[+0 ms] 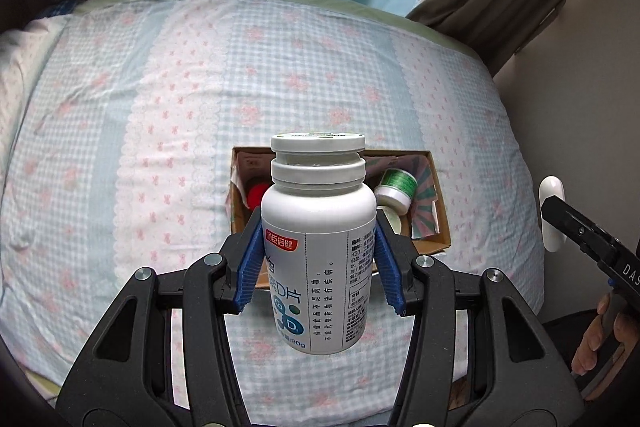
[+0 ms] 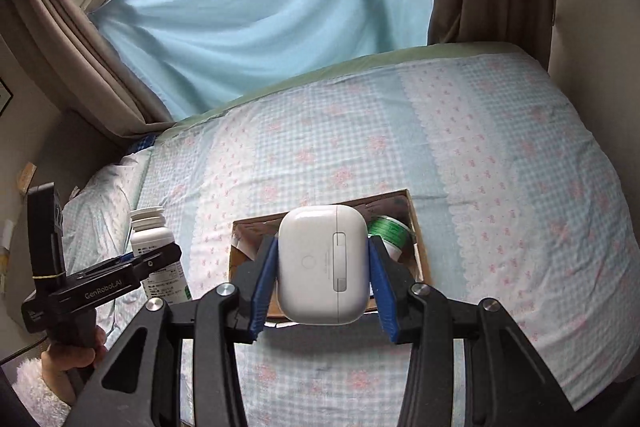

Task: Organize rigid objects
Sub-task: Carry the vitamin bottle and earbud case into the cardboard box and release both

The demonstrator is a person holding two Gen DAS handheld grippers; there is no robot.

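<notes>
Two claws are in use, each clamped on one rigid object above a bed [image 1: 120,99] covered in a soft, slightly wrinkled quilt of pale blue gingham and pink floral strips.

The left claw [image 1: 320,263] holds a white cylindrical plastic supplement bottle [image 1: 318,247] upright, its ribbed blue pads [image 1: 250,267] pressing the smooth body on both sides below the shoulder. The bottle has a flat ridged cap and a printed label with a red tag and blue lettering.

The right claw [image 2: 324,281] is clamped on a glossy white rounded-rectangular plastic earbud case [image 2: 323,265], its blue pads [image 2: 264,283] bearing on the two opposite sides (the hinge strip and a round button face the camera).

Both held objects hang over an open shallow brown cardboard box [image 1: 438,215] resting on the quilt. Inside it lie a small white jar with a green label [image 1: 396,189], a red round item [image 1: 256,195] (partly hidden) and patterned paper lining.

Both claws point steeply down toward the box. In the right wrist view, a hand [image 2: 70,355] grips the black handle of the left tool at lower left; in the left wrist view, fingers [image 1: 600,339] wrap the right tool's handle at the right edge.
</notes>
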